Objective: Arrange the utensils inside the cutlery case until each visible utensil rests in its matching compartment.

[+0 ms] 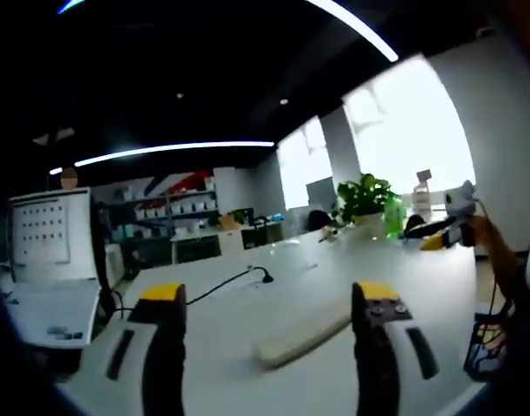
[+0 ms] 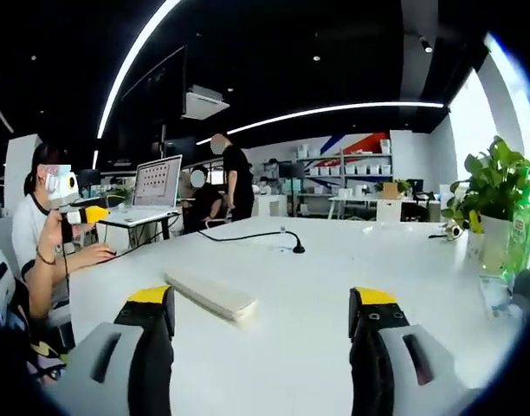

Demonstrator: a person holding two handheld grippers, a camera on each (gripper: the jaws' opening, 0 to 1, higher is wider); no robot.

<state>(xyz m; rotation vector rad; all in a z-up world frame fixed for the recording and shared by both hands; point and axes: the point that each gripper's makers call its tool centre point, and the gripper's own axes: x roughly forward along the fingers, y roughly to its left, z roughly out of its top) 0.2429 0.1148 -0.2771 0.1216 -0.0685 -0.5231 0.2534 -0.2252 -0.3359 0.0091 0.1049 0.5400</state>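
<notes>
Both tongs, left [image 1: 272, 316] & right [image 2: 272, 316], apart w/ nothing between; closed case [image 2: 210, 295] (flat) on white table [image 2: 334, 260]; cable [image 2: 248, 236], plant [image 2: 494, 186] beyond.

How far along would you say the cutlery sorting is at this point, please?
Nothing looks done yet. Both the left tongs and right tongs are open and hold nothing above the white table. A pale closed case lies ahead, untouched; I can't make out any utensils. All the arranging remains.
</notes>
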